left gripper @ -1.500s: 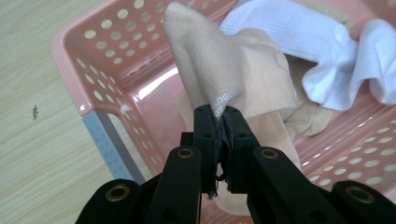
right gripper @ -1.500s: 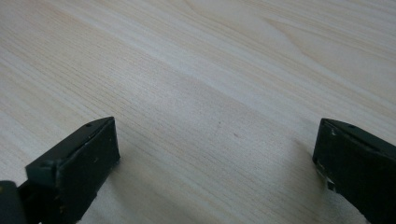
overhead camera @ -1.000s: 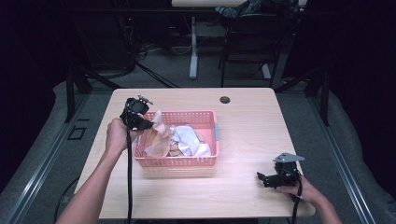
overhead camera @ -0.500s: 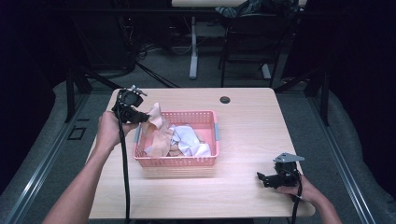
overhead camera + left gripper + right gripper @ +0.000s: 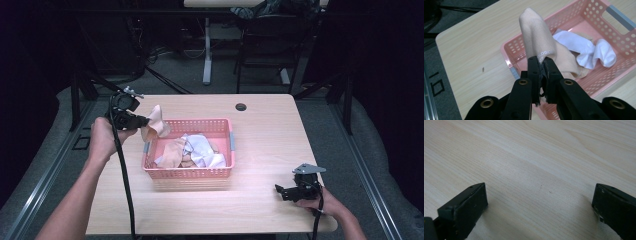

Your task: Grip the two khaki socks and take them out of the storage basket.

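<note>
Evidently the step in hand is lifting a beige sock [image 5: 537,37] out of the pink basket [image 5: 220,172]: the left tool [image 5: 142,120] is clamped on it above the basket's left rim, toward the worktop's [image 5: 265,130] left edge. Next, carry it clear and release. The right tool [image 5: 278,189], jaws apart, rests near the front right corner.

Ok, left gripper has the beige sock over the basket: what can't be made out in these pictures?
- Beige sock: its pinched end, hidden between the left gripper jaws, left gripper view.
- Printed lettering on that sock: too small to read.
- Pink basket: what lies under the white sock, covered in both views.
- Right gripper: its body, cut off by the bottom edge, right gripper view.
- Small dark round thing on the table: too small to identify.
</note>
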The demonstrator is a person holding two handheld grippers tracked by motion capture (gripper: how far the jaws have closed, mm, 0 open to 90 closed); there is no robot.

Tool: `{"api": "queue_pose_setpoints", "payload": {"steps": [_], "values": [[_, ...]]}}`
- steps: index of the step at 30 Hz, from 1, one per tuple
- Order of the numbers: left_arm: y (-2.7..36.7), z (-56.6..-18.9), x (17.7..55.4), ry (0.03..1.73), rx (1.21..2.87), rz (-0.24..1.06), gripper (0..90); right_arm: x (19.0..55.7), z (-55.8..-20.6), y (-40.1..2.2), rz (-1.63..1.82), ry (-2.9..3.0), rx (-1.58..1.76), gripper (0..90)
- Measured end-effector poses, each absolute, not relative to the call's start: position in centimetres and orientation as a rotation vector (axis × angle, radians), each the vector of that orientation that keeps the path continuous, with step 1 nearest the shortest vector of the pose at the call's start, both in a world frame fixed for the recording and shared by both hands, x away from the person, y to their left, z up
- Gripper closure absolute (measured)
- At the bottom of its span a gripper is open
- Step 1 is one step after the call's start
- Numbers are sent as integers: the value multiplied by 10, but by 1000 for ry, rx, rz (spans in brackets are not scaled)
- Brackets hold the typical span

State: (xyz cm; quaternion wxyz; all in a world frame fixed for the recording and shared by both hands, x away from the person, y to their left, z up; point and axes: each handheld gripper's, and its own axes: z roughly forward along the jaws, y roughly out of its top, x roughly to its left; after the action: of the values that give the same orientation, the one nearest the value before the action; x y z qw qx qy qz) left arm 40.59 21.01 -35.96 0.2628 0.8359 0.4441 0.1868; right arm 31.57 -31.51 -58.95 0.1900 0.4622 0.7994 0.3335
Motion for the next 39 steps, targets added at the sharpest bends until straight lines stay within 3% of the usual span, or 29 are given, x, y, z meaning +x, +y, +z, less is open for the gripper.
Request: {"api": "queue_pose_setpoints", "payload": {"steps": [20, 34, 39], "values": [[265, -363, 398, 1331, 2169, 533, 859, 314, -590, -314, 938, 2232, 1312, 0], [300, -385, 401, 1451, 2128, 541, 863, 311, -589, -313, 923, 2212, 1336, 0], [314, -398, 406, 1499, 2078, 484, 863, 311, -589, -313, 927, 2215, 1335, 0]]}}
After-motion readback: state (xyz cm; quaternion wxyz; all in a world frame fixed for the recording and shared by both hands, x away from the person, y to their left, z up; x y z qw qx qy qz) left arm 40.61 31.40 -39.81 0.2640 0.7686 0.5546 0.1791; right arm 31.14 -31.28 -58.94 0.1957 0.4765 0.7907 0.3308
